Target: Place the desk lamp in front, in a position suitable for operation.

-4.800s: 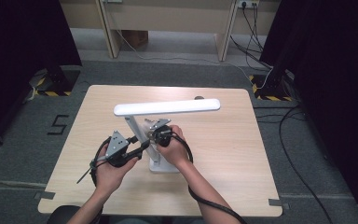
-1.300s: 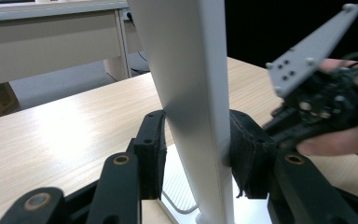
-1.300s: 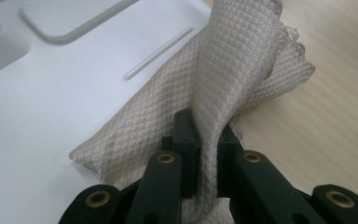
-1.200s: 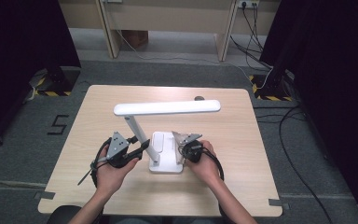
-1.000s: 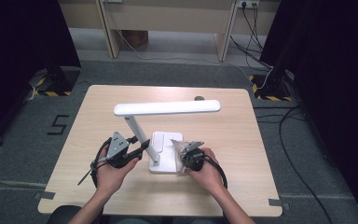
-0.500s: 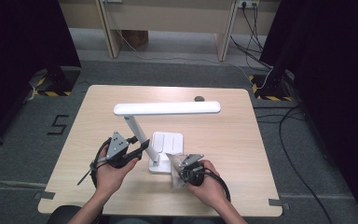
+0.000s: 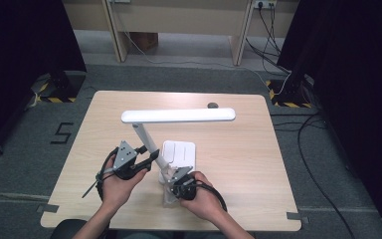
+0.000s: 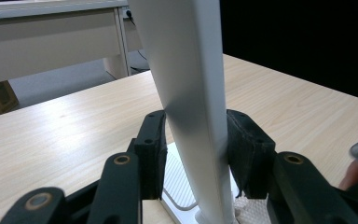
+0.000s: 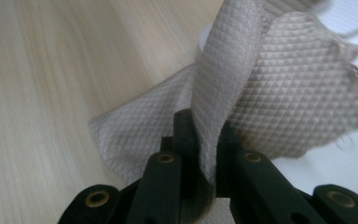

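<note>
Bracing a desk lamp while a cloth wipes its base

The left claw (image 8: pixel 193 154) is closed on the lamp's slanted white stem (image 8: pixel 191 107), a pad pressed to each flat side, seemingly to keep the lamp from sliding or tipping while the other hand works. The right claw (image 9: pixel 200 135) pinches a fold of a grey wiping cloth (image 9: pixel 279 93) tight between its jaws, the rest of the cloth fanning out over the near edge of the lamp base (image 7: pixel 179 152) at the front middle of the pale wood-grain counter (image 7: pixel 248 149). The cloth is soft, with a quilted diamond weave and a frayed edge; the lamp is smooth matte white plastic, with a flat rectangular base, a flat-sided stem and a long, slim bar head (image 7: pixel 178 115) held level above.
</note>
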The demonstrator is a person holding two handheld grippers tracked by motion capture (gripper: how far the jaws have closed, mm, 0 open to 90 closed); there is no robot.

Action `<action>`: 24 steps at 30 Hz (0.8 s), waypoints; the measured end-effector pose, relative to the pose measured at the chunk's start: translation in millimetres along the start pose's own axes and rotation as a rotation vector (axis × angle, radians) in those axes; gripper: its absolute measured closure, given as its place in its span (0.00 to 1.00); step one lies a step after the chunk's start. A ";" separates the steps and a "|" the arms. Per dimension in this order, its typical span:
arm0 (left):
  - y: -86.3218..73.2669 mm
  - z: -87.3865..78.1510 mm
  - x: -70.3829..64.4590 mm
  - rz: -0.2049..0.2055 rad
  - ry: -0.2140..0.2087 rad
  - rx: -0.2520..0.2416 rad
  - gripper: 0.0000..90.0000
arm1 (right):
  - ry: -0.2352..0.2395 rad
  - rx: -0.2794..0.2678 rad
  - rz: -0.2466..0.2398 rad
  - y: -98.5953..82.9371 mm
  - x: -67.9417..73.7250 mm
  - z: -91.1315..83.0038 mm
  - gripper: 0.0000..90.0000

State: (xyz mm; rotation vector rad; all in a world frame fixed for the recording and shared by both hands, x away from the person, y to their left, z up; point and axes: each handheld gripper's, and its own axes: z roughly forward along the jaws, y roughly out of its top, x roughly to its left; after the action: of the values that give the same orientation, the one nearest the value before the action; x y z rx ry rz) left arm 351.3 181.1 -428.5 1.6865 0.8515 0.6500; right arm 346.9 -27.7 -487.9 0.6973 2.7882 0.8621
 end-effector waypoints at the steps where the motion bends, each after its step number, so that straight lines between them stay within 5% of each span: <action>1: -0.1 0.0 0.1 0.000 -0.001 0.001 0.66 | 0.002 -0.001 -0.018 3.0 0.9 2.6 0.94; 13: -0.2 0.3 0.2 -0.003 -0.003 0.001 0.66 | 0.029 -0.082 -0.075 28.7 7.3 14.5 0.94; 18: -0.4 0.3 0.5 -0.006 -0.005 0.002 0.66 | 0.053 -0.100 -0.056 34.4 12.7 15.3 0.94; 24: -0.5 0.1 0.5 -0.012 -0.009 0.000 0.65 | 0.071 -0.088 -0.134 29.4 17.7 -1.9 0.94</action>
State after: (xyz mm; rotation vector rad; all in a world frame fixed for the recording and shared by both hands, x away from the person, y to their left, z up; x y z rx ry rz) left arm 351.6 181.5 -429.1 1.6823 0.8550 0.6335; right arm 342.2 1.1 -469.7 0.4687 2.7997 0.9940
